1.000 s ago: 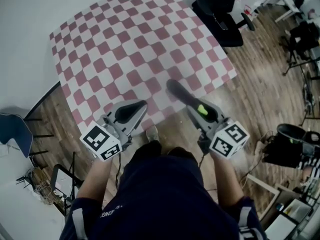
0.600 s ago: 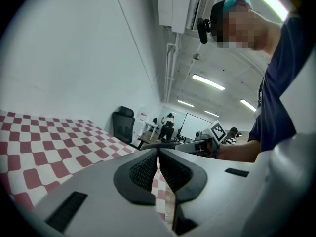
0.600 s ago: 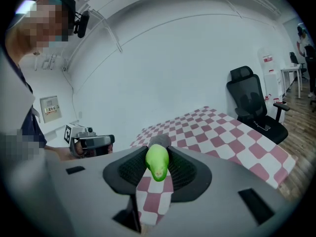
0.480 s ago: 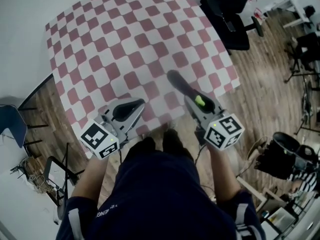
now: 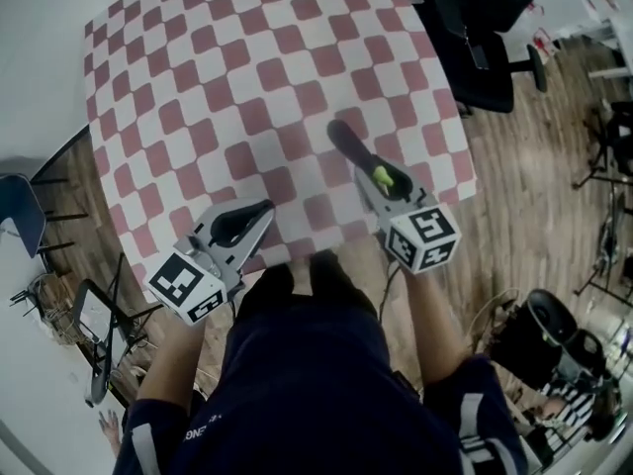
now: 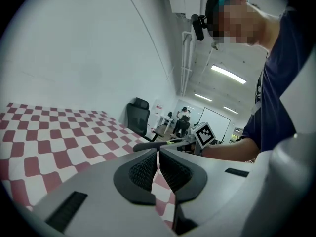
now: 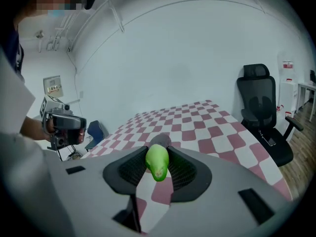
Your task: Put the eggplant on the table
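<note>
Checkered cloth in red and white covers the counter [image 5: 198, 87], which fills the upper part of the head view, with a black office chair [image 5: 485, 28] standing off its far right corner. At the near edge the person holds both tools over the cloth. The left tool [image 5: 259, 209] sits above the near edge left of centre, its jaws drawn almost together with nothing between them — idle. The right tool [image 5: 374, 181], toward the near right corner, is clamped on the eggplant [image 5: 346, 146] at its green stem end [image 7: 157, 162]. The dark body juts forward toward the counter's middle and, as far as I can judge, is not yet resting on it. Doing this step well likely means lowering until the body lies flat on the cloth, well in from the near edge, and only then spreading the jaws — letting go early could send it rolling off the edge.
</note>
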Demonstrator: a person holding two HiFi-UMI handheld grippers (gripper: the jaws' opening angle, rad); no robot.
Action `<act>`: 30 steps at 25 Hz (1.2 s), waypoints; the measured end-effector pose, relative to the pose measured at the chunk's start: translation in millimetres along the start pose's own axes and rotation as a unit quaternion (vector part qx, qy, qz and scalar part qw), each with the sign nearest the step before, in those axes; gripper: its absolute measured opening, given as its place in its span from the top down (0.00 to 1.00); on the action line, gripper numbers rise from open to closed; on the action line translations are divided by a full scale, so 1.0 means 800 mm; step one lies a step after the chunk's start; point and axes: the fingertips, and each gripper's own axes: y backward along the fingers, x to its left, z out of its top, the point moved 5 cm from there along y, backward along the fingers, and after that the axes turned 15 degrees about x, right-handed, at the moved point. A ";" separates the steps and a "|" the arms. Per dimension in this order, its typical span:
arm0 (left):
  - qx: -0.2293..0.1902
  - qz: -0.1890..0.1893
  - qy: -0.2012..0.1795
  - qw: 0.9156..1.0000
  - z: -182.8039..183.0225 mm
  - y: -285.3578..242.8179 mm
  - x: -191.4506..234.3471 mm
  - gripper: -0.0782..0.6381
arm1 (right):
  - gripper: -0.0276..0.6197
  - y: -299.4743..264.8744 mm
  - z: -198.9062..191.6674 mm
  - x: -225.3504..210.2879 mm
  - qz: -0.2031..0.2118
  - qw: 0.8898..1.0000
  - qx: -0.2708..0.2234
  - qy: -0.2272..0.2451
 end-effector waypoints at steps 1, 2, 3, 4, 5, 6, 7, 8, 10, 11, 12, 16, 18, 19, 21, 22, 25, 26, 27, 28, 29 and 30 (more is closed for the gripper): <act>0.001 0.006 0.007 1.000 0.001 -0.006 0.001 0.84 | 0.75 -0.008 -0.001 -0.012 0.000 1.000 0.006 0.005; 0.002 0.012 0.013 1.000 0.001 -0.012 0.001 0.84 | 0.75 -0.017 -0.001 -0.023 0.000 1.000 0.013 0.012; 0.004 0.018 0.019 1.000 0.001 -0.017 0.002 0.84 | 0.75 -0.026 -0.002 -0.033 0.000 1.000 0.019 0.019; 0.006 0.023 0.025 0.999 0.000 -0.022 0.002 0.84 | 0.75 -0.036 -0.003 -0.042 0.000 0.999 0.025 0.026; 0.008 0.027 0.030 0.999 -0.001 -0.027 0.004 0.84 | 0.75 -0.045 -0.004 -0.049 0.000 0.999 0.031 0.034; 0.010 0.031 0.035 0.999 -0.003 -0.032 0.005 0.84 | 0.75 -0.054 -0.004 -0.056 0.000 0.998 0.037 0.042; 0.011 0.033 0.039 0.999 -0.004 -0.038 0.006 0.84 | 0.75 -0.063 -0.005 -0.062 0.000 0.998 0.043 0.050; 0.013 0.036 0.044 0.998 -0.005 -0.043 0.007 0.84 | 0.75 -0.070 -0.006 -0.067 0.001 0.997 0.049 0.056; 0.015 0.040 0.051 0.998 -0.006 -0.052 0.009 0.84 | 0.75 -0.085 -0.008 -0.075 0.003 0.996 0.058 0.068; 0.015 0.042 0.054 0.998 -0.006 -0.056 0.011 0.84 | 0.75 -0.091 -0.010 -0.078 0.004 0.995 0.063 0.073; 0.015 0.045 0.057 0.997 -0.006 -0.059 0.012 0.84 | 0.75 -0.097 -0.012 -0.080 0.004 0.995 0.068 0.077; 0.015 0.051 0.069 0.996 -0.009 -0.066 0.016 0.84 | 0.75 -0.116 -0.032 -0.083 0.005 0.991 0.094 0.099; 0.017 0.051 0.072 0.996 -0.011 -0.069 0.016 0.84 | 0.74 -0.121 -0.043 -0.085 0.006 0.989 0.104 0.106; 0.018 0.050 0.072 0.996 -0.012 -0.070 0.015 0.84 | 0.74 -0.122 -0.048 -0.086 0.005 0.988 0.108 0.108; 0.021 0.048 0.074 0.996 -0.014 -0.070 0.013 0.84 | 0.74 -0.125 -0.057 -0.089 0.004 0.987 0.120 0.109; 0.021 0.048 0.074 0.996 -0.014 -0.070 0.012 0.84 | 0.74 -0.127 -0.061 -0.089 0.003 0.986 0.126 0.109; 0.022 0.046 0.075 0.996 -0.015 -0.071 0.012 0.84 | 0.74 -0.134 -0.072 -0.091 -0.003 0.983 0.146 0.109; 0.022 0.046 0.074 0.996 -0.015 -0.071 0.012 0.84 | 0.74 -0.137 -0.076 -0.091 -0.005 0.982 0.154 0.108; 0.022 0.045 0.075 0.996 -0.015 -0.070 0.012 0.84 | 0.74 -0.141 -0.079 -0.091 -0.005 0.981 0.161 0.105; 0.021 0.044 0.075 0.996 -0.016 -0.069 0.012 0.84 | 0.74 -0.144 -0.082 -0.091 -0.004 0.981 0.169 0.100; 0.020 0.042 0.075 0.996 -0.016 -0.068 0.012 0.84 | 0.74 -0.147 -0.085 -0.091 -0.002 0.980 0.176 0.095; 0.019 0.041 0.075 0.996 -0.016 -0.067 0.012 0.84 | 0.74 -0.150 -0.088 -0.090 -0.002 0.979 0.182 0.091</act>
